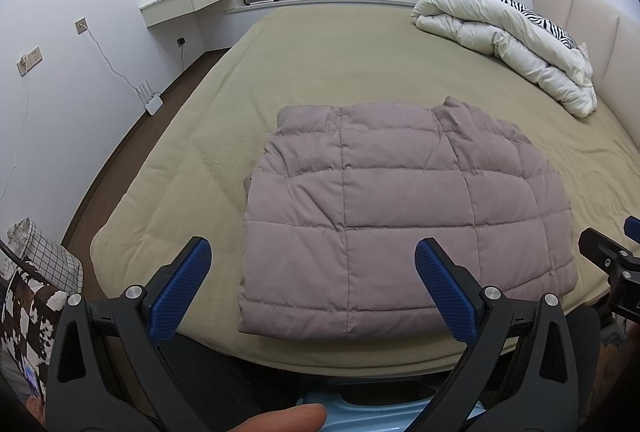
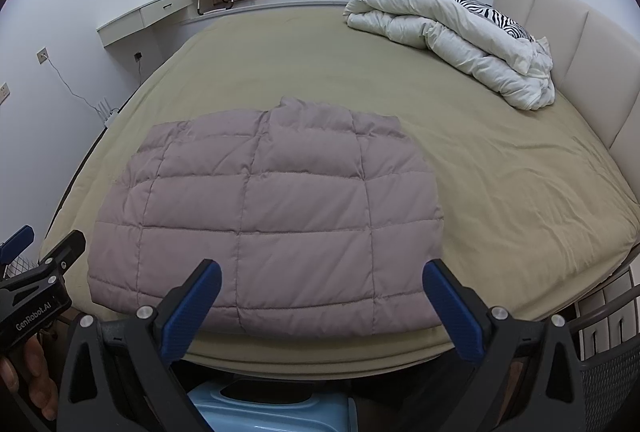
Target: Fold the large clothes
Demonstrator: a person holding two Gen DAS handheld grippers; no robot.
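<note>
Both the left gripper and the right gripper hung released, fingers apart, before the folded quilted jacket — a shallow pinch could catch only its top layer and undo the fold.

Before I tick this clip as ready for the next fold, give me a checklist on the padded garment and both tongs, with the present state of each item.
1. Left tongs open and holding nothing: ok.
2. Right tongs open and holding nothing: ok.
3. Quilted mauve garment lies flat on the bed sheet, near the front edge: ok.
4. Garment already folded to a compact block, no sleeve sticking out: ok in both views; the layers beneath cannot be seen.
5. White duvet lies apart from the garment, by the headboard: ok.
6. Both tongs hang off the garment, touching nothing: ok.
7. Far edge even: not ok, a corner pokes up.
</note>
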